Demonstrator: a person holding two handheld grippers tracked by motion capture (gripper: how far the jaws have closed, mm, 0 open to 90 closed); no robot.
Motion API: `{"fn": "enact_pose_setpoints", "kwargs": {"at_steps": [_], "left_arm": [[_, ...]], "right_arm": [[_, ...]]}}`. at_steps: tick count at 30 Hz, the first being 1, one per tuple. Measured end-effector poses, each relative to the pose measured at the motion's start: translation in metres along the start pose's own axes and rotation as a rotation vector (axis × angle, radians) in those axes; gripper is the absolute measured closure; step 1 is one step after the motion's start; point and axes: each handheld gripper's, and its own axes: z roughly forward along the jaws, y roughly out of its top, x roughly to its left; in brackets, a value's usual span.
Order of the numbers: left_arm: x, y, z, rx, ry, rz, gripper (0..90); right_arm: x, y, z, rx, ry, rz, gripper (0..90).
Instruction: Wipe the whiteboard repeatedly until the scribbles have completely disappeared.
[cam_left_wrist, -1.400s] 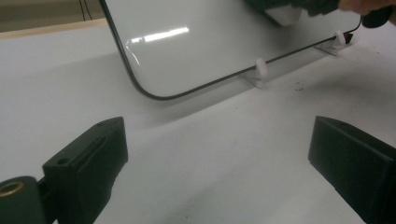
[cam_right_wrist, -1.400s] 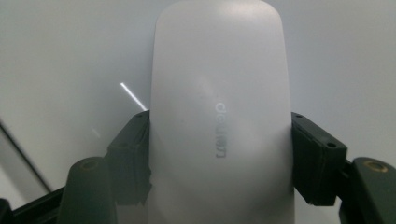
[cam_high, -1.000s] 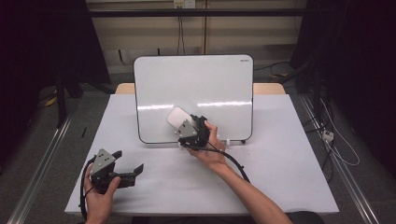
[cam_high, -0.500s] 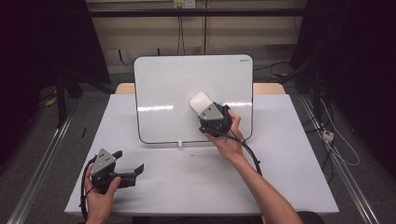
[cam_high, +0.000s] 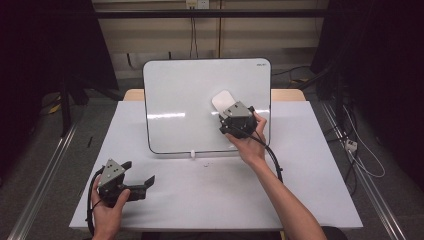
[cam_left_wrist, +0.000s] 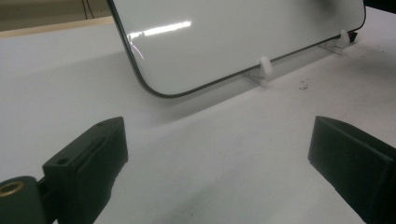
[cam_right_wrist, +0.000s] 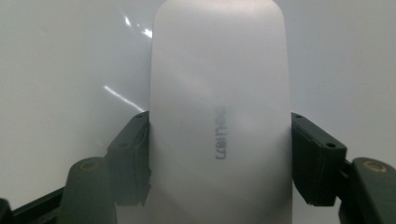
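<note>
The right gripper (cam_high: 227, 111), seen right of centre in the high view, is clamped on a white, rounded plastic whiteboard eraser (cam_high: 223, 101). The eraser lies against the face of the glossy white board with a thin black rim and rounded corners (cam_high: 180, 100), in the board's right half, roughly at mid-height. The board stands tilted back on small white plastic feet (cam_high: 192, 154) at the centre of the frame, resting on the white-covered table (cam_high: 300, 190).

The right gripper view gives detail that the high view does not: both black jaws press the eraser (cam_right_wrist: 222, 116) at its two long sides, and a faint grey maker's mark runs lengthwise down its back. The board surface (cam_right_wrist: 60, 70) behind it shows reflected light streaks and no visible writing.

The left gripper (cam_high: 137, 185) sits in the lower left of the high view, low over the table and well apart from the board. Its jaws stand wide apart and hold nothing. The left gripper view adds the lower left corner of the board (cam_left_wrist: 224, 37), two of the feet (cam_left_wrist: 265, 66) along its bottom edge, and a small dark speck (cam_left_wrist: 303, 85) on the table (cam_left_wrist: 210, 154) just in front of the board.

No container is in view.
</note>
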Motion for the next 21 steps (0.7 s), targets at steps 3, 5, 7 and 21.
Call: {"fn": "enact_pose_setpoints", "kwargs": {"at_steps": [3, 5, 7, 21], "left_arm": [[0.0, 0.0, 0.0, 0.0, 0.002, 0.001, 4.8], [0.0, 0.0, -0.001, 0.001, 0.004, -0.002, 4.8], [0.001, 0.0, -0.001, 0.002, 0.004, -0.001, 4.8], [0.001, -0.001, -0.001, -0.006, 0.005, -0.009, 4.8]], "right_arm": [[-0.002, 0.0, -0.001, 0.002, 0.021, 0.024, 31.8], [-0.005, 0.001, -0.002, 0.001, 0.04, 0.05, 31.8], [-0.005, 0.001, -0.003, -0.001, 0.041, 0.049, 31.8], [-0.002, 0.008, -0.012, -0.047, 0.089, 0.07, 31.8]]}}
